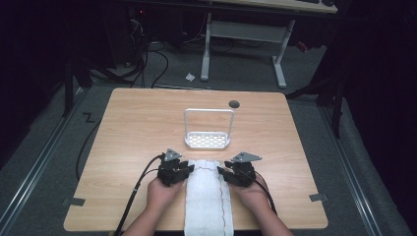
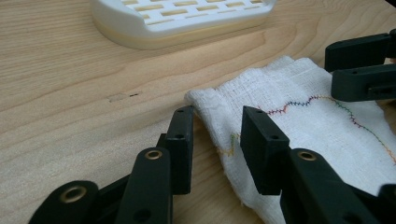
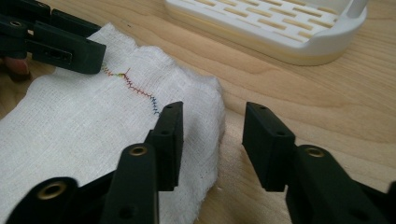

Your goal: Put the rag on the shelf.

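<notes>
A long white cloth (image 1: pixel 209 191) with a coloured zigzag stitch lies at the table's near middle and hangs over the front edge. My left gripper (image 1: pixel 189 169) sits at its far left corner. In the left gripper view the jaws (image 2: pixel 217 116) straddle the cloth's (image 2: pixel 299 116) edge with a gap on both sides, open. My right gripper (image 1: pixel 222 172) is at the far right corner. In the right gripper view, its jaws (image 3: pixel 214 112) stand apart, one over the cloth (image 3: pixel 93 116) and one over bare wood. Each view shows the other gripper (image 2: pixel 359 65) (image 3: pixel 56 42) across the cloth.
A white slotted tray with a tall loop handle (image 1: pixel 207 141) (image 2: pixel 182 18) (image 3: pixel 280 28) stands just beyond the cloth. A dark round hole (image 1: pixel 234 104) marks the table's far side. Tape pieces (image 1: pixel 74 201) (image 1: pixel 318 197) sit near the front corners. Cables trail off to the front left.
</notes>
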`<state>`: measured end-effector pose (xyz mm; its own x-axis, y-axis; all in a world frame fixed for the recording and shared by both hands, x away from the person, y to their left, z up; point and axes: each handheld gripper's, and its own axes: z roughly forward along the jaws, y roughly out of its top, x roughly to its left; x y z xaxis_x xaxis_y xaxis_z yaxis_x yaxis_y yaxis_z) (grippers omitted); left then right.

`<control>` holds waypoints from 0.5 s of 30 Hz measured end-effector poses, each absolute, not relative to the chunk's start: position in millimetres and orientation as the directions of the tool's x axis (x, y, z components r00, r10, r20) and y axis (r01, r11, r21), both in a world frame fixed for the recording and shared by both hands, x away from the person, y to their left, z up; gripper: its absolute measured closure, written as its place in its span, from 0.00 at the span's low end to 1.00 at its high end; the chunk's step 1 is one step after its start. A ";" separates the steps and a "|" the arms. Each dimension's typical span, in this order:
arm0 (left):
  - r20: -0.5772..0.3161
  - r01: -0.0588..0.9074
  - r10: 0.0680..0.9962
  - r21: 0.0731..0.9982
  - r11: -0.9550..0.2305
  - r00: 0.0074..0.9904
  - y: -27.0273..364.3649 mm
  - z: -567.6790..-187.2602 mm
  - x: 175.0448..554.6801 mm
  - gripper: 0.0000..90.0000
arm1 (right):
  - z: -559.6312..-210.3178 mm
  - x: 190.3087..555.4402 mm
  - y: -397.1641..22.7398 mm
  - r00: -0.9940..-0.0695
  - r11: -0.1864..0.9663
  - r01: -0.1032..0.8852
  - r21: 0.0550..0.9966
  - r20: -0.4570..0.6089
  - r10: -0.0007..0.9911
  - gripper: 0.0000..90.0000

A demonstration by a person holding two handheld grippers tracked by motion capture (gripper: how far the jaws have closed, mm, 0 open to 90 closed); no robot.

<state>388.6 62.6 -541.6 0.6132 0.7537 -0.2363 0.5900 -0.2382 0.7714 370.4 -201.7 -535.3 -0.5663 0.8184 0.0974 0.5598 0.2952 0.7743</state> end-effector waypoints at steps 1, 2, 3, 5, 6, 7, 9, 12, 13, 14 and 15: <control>-0.225 0.584 0.754 0.773 -0.248 0.617 61.6 -541.4 387.9 0.73 | -536.2 371.2 -202.2 -0.565 0.285 0.565 0.774 0.111 0.818 0.72; -0.208 0.575 0.755 0.775 -0.261 0.623 59.1 -541.2 386.2 0.74 | -536.5 371.4 -202.3 -0.566 0.284 0.566 0.774 0.114 0.817 0.73; -0.192 0.567 0.756 0.778 -0.271 0.625 57.5 -541.0 385.2 0.75 | -537.3 371.9 -201.7 -0.568 0.289 0.566 0.772 0.111 0.816 0.73; -0.164 0.553 0.757 0.780 -0.294 0.633 54.9 -540.7 383.4 0.76 | -538.3 372.4 -200.4 -0.565 0.292 0.571 0.767 0.109 0.817 0.73; -0.162 0.553 0.757 0.779 -0.295 0.633 54.9 -540.6 383.4 0.77 | -538.6 372.5 -198.4 -0.566 0.300 0.580 0.758 0.109 0.817 0.73; -0.166 0.555 0.755 0.778 -0.294 0.634 55.0 -540.6 383.5 0.77 | -538.6 372.5 -198.4 -0.566 0.300 0.580 0.758 0.109 0.817 0.73; -0.171 0.556 0.754 0.779 -0.291 0.634 55.2 -540.8 383.7 0.79 | -538.6 371.4 -196.0 -0.557 0.297 0.584 0.755 0.106 0.824 0.72; -0.182 0.560 0.749 0.777 -0.288 0.637 55.5 -541.0 384.1 0.81 | -538.7 370.3 -193.9 -0.559 0.305 0.578 0.757 0.095 0.823 0.72; -0.184 0.561 0.748 0.776 -0.287 0.637 55.6 -541.1 384.2 0.82 | -538.7 369.7 -193.5 -0.563 0.311 0.576 0.756 0.091 0.821 0.73; -0.184 0.561 0.748 0.776 -0.287 0.637 55.6 -541.0 384.2 0.82 | -538.7 369.0 -192.9 -0.562 0.312 0.576 0.756 0.089 0.822 0.73; -0.184 0.561 0.748 0.776 -0.287 0.638 55.6 -541.0 384.2 0.82 | -538.7 368.1 -192.2 -0.558 0.309 0.578 0.755 0.089 0.825 0.74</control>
